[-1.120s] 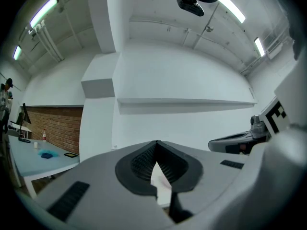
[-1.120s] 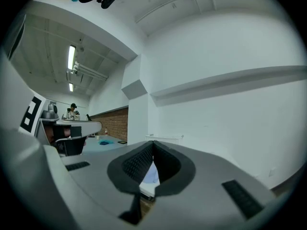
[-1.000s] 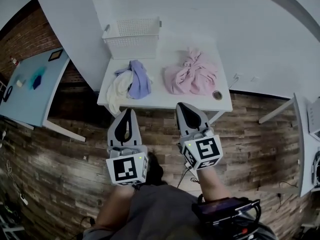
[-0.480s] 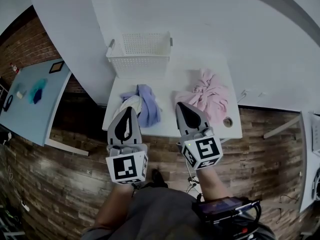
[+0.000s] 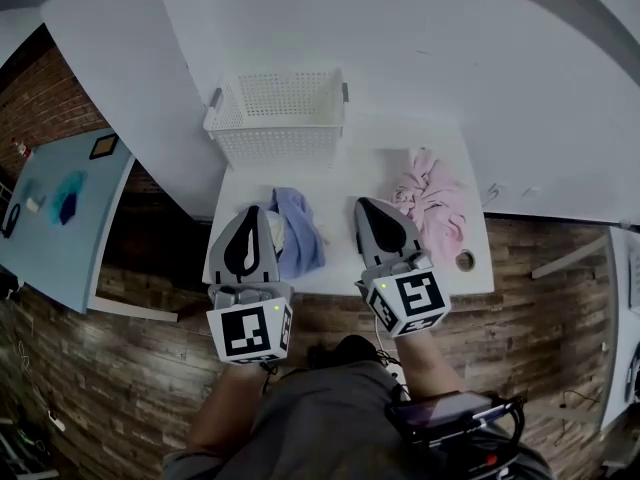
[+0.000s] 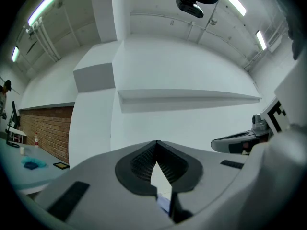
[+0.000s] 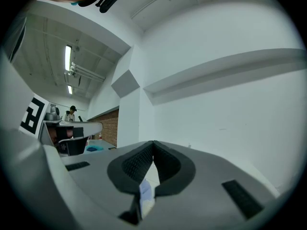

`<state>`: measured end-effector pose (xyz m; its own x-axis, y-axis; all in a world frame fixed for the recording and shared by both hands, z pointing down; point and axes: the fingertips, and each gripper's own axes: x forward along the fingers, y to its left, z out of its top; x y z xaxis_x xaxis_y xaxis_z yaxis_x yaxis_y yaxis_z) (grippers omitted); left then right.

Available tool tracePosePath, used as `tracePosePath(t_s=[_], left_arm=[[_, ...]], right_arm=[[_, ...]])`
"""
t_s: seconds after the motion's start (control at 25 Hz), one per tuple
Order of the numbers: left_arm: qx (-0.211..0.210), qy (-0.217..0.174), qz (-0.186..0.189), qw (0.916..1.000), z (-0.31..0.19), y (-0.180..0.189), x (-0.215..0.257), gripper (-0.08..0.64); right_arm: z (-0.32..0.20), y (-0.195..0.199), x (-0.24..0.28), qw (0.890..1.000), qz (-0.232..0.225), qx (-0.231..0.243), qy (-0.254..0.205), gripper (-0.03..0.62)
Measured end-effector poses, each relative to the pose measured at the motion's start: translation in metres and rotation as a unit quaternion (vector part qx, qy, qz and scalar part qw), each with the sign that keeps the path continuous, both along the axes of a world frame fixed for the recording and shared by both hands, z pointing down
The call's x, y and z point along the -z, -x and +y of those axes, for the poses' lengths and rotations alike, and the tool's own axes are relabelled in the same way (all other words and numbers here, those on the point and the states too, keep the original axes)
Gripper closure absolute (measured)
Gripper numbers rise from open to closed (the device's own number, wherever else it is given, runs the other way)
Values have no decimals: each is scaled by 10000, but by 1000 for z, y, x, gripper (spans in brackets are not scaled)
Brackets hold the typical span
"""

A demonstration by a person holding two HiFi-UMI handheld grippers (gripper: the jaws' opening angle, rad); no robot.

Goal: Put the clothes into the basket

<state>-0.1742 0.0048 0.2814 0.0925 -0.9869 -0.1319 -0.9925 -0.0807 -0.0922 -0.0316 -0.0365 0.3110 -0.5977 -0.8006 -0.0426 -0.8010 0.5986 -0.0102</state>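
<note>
Left gripper, right gripper: both closed, empty

The head view looks steeply down from above the person onto the white table. Each gripper view sits low behind its own jaws, facing level at the white wall. The left gripper view catches the right gripper at its right edge, and the right gripper view catches the left gripper at its left.
</note>
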Motion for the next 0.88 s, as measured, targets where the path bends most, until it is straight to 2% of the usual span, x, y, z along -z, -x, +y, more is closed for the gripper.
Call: tracePosePath(t_s=[0.2,0.4,0.68,0.88], left_arm=[[139,495,75,9986,-14,5,-36,552],[204,752,185,9968,-37,7,-69,552],[514,1425,377,9877,-46,12,-134,552],[660,1698,468,9822,-49,21,-173,552]], right_arm=[[-15,6,-30,9989,110,171,415,586],[-42,14,-57,9972,248,343,621,586],[-58,17,-99,9916,461,583,1060,586],[-65,23,-127,9875,560,750,1271,586]])
